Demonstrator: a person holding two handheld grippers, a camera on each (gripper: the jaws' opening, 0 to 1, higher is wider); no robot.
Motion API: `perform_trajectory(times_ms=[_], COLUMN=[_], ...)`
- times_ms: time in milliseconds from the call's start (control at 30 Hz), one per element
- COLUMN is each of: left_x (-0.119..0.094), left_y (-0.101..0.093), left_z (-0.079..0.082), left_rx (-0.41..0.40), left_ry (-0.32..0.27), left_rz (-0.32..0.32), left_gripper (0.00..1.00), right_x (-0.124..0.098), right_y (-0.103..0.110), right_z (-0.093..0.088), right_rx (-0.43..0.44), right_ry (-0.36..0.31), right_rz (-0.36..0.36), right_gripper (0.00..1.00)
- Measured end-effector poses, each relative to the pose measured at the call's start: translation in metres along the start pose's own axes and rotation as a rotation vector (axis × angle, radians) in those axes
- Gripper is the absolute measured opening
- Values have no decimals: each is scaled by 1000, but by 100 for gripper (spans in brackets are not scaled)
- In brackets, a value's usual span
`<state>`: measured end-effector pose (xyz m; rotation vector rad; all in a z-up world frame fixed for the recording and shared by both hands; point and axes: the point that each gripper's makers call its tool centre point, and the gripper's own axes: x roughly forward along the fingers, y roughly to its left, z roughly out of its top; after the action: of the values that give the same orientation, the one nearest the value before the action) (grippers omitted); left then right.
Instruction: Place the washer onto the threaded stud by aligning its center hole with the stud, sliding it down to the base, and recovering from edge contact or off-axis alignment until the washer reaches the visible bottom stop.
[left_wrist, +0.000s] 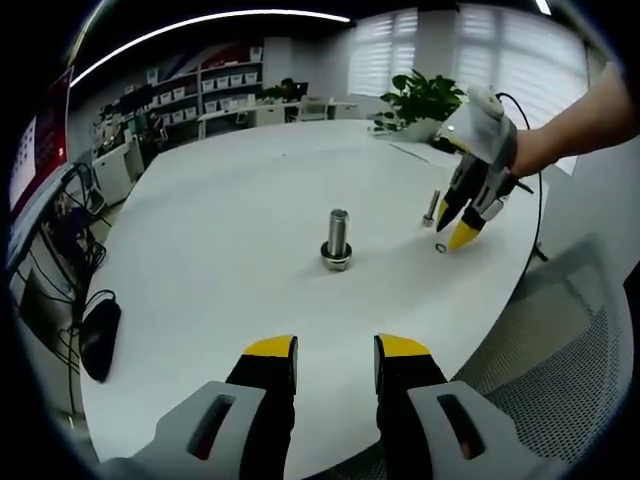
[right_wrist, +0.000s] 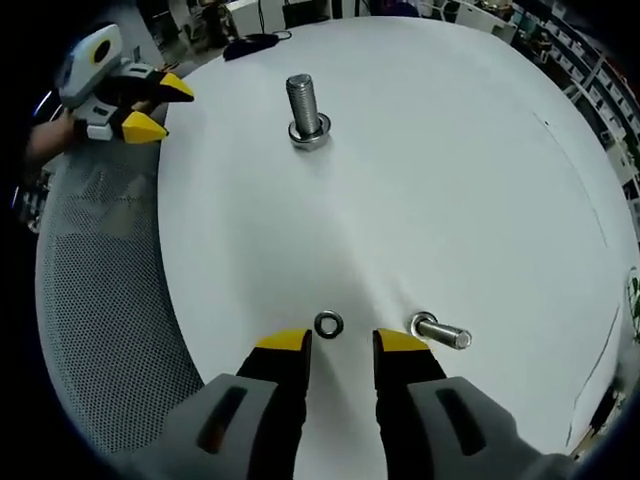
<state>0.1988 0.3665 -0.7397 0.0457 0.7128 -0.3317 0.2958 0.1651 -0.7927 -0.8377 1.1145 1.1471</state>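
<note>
Washer (right_wrist: 328, 324) lies flat on the white desk (right_wrist: 450, 180), just ahead of your right tongs (right_wrist: 340, 345) and centred between the two yellow tips without touching either. Your right tongs stand parted, holding nothing. A small loose bolt (right_wrist: 440, 332) lies on its side just beside the washer, off the outer edge of one tip.

The threaded stud (right_wrist: 304, 106) stands upright on its wide base, well apart from the washer, toward the middle of the desk. A metal ring sits around the foot of the stud.

In the left gripper view, your left tongs (left_wrist: 335, 352) are likewise parted and empty, held over the near edge of the desk and aimed at the stud (left_wrist: 337, 238). The right tongs (left_wrist: 458, 228) appear there tilted downward, tips close above the washer (left_wrist: 441, 248). A mesh chair back (right_wrist: 100, 300) lies beside the desk edge.
</note>
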Motion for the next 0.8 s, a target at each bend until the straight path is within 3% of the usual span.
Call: perform_trajectory(times_ms=[800], left_x=[-1], left_y=[0], left_z=[3], left_rx=[-3], left_ry=[-16], left_rz=[-3], left_gripper=[29], right_x=[8], right_y=[3], right_z=[3], right_rx=[-66], right_ry=[37], right_rz=[4], right_gripper=[22])
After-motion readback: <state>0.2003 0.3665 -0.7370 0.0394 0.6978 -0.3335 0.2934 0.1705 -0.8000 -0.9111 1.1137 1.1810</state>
